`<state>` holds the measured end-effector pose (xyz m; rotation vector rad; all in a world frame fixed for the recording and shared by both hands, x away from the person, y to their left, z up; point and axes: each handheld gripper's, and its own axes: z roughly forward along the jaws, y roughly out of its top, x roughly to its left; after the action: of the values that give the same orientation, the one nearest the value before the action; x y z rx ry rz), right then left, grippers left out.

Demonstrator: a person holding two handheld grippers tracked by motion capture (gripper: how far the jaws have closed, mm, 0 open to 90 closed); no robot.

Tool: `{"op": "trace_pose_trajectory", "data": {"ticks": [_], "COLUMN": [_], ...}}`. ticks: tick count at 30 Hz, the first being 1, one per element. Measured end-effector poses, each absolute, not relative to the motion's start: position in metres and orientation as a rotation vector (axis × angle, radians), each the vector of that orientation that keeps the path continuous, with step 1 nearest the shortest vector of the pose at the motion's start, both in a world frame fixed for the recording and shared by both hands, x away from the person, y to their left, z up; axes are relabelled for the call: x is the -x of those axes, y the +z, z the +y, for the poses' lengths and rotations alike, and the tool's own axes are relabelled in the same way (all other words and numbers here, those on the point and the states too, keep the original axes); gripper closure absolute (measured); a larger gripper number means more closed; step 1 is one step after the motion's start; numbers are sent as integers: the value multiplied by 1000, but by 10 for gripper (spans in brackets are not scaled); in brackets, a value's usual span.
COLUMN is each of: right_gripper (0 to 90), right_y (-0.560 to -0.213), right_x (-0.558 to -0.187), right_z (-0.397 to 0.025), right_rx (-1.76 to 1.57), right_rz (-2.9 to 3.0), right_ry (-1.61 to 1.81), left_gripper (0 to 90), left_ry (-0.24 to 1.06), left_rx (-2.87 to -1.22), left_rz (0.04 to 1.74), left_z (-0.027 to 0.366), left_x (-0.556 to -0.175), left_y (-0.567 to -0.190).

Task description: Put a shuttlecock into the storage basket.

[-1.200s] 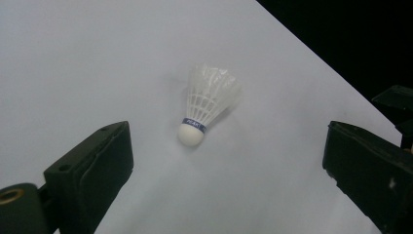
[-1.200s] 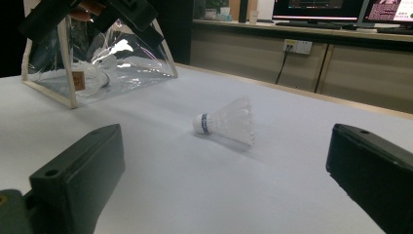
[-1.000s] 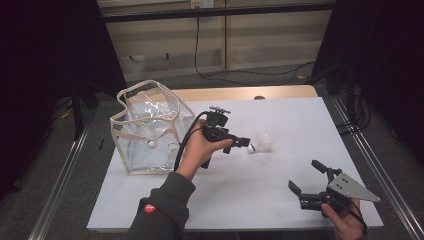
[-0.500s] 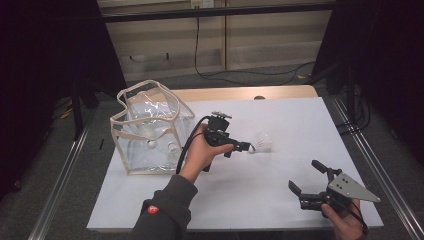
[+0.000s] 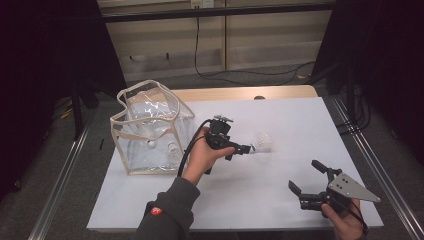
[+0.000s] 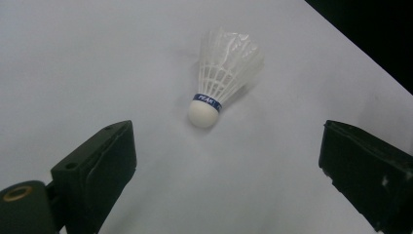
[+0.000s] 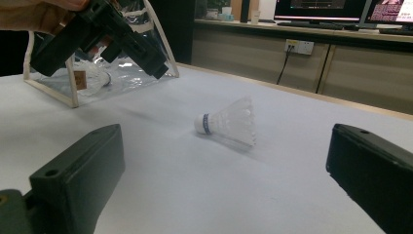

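Covering the wooden table [image 5: 300,92], a white sheet [image 5: 250,185] bears the shuttlecock [image 5: 263,143].

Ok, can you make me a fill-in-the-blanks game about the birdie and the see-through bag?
1. The shuttlecock on the table lies on its ____.
2. The band above its cork is ____.
3. The left gripper has its jaws ____ near the shuttlecock, not touching it.
4. The clear bag already has ____ inside, seen in the right gripper view.

Missing words: side; blue; open; a shuttlecock
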<state>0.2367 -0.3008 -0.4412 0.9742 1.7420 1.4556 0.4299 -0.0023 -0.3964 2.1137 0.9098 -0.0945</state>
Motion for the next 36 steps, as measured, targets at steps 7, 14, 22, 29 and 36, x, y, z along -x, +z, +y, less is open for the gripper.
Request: {"op": "trace_pose_trajectory", "data": {"ticks": [7,14,22,29,36], "right_gripper": [6,5,6,6,6], "right_y": [-441,-442,-442,-442,-442], "right_x": [-237,-237,-236,-236,-236], "right_z": [-300,-300,-300,-300,-301], "right_rx": [-974,-975,-970,-971,-975], "right_rz": [1746,1746,1744,1745,1745], "right_ry": [1457,1456,1460,1456,1456], "left_gripper": [86,121,132,141,150], "left_ry": [-80,-52,-44,-27,-26], "left_rx": [-2130,-2144,-2160,-2154,-2156], "left_rz": [909,906,897,893,893], "left_z": [-4,-8,-13,-17,-21], "left_x": [-430,-432,-433,-434,-434], "left_y": [-403,-410,-417,-420,-422]}}
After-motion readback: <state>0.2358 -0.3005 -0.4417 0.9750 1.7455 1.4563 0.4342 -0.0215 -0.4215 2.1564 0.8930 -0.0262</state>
